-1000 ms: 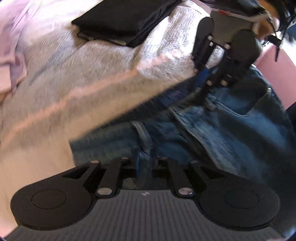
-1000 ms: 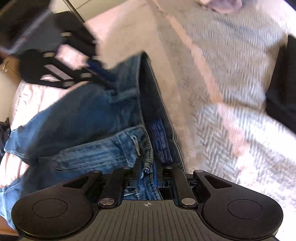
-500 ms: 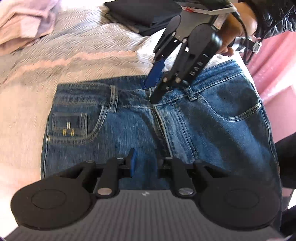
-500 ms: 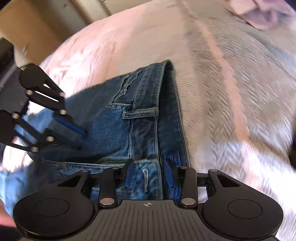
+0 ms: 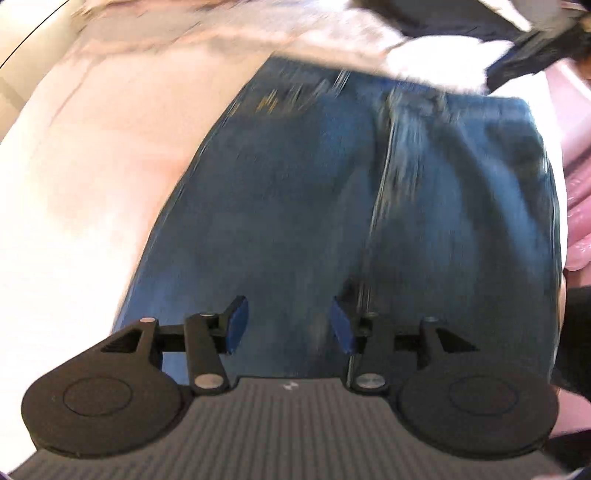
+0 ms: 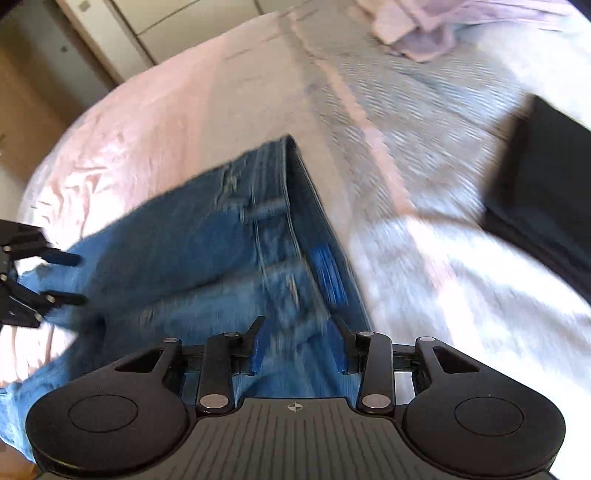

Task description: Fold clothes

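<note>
Blue denim fills the middle of both views: a pair of jeans (image 5: pixel 303 206) lies spread flat on the bed (image 5: pixel 85 192), waistband towards the far side, with a pale pink sheet under its near part and a grey and white woven blanket (image 6: pixel 424 122) beyond the waistband.

The left gripper (image 5: pixel 286 325) hangs over the seat of the jeans, below the waistband and close to the centre seam. Its fingers (image 5: pixel 236 323) are spread and have just been opening; the blue pads stand apart with bare denim showing in the gap, and nothing is pinched. The view is blurred, so whether the tips touch the cloth cannot be told.

The right gripper (image 6: pixel 297 347) is over the waistband end of the jeans (image 6: pixel 207 258), near the edge where the inner label shows. Its fingers (image 6: pixel 258 349) are also spread, having opened a moment ago, and the denim lies beneath and between them without being clamped. In this view the left gripper (image 6: pixel 62 277) shows at the left edge, its two fingers parted above the denim, well apart from the right one.

A folded black garment (image 6: pixel 546 184) rests on the blanket to the right, clear of the jeans, and a crumpled lilac garment (image 6: pixel 424 33) lies at the far end of the bed
</note>
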Demonstrator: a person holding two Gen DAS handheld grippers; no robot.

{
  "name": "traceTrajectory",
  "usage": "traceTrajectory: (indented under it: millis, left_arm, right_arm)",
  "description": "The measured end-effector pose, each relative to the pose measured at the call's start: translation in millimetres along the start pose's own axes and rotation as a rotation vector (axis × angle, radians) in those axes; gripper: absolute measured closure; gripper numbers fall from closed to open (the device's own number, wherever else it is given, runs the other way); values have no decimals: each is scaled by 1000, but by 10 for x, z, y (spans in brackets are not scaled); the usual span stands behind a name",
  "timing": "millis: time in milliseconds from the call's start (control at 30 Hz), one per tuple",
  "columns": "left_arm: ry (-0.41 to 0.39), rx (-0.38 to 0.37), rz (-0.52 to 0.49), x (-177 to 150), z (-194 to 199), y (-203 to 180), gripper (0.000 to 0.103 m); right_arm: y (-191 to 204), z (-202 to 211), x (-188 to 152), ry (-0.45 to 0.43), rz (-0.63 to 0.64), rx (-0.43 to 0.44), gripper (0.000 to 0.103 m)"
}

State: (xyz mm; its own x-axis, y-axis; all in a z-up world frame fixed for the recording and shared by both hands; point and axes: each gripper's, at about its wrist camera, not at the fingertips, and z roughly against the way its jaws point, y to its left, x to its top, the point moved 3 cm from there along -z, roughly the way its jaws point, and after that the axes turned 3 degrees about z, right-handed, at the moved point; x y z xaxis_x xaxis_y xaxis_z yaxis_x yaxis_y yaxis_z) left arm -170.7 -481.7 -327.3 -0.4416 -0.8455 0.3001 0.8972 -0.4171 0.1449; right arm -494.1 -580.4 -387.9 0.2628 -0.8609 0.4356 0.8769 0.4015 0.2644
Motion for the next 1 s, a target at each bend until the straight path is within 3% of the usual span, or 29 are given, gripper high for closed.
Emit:
traceTrajectory:
  millis: [233, 333, 600, 800, 1000]
  left_arm:
    - [62, 52, 122, -1465, 524, -27, 55]
    - [77, 70, 177, -2084, 760, -58, 54]
    - [144, 153, 370, -3429, 1238, -197, 50]
    - [183, 225, 527, -3975, 1440, -436, 49]
    - [176, 281, 616, -4005, 1560, -712, 48]
  right_arm:
    - [715, 514, -687, 33, -42, -116, 61]
    - [1123, 647, -891, 29, -45, -140, 37]
    - [2080, 669, -961, 70, 48, -108, 37]
    - [2507, 637, -781, 83, 200, -83, 37]
    - [2625, 626, -665, 97, 309, -47, 37]
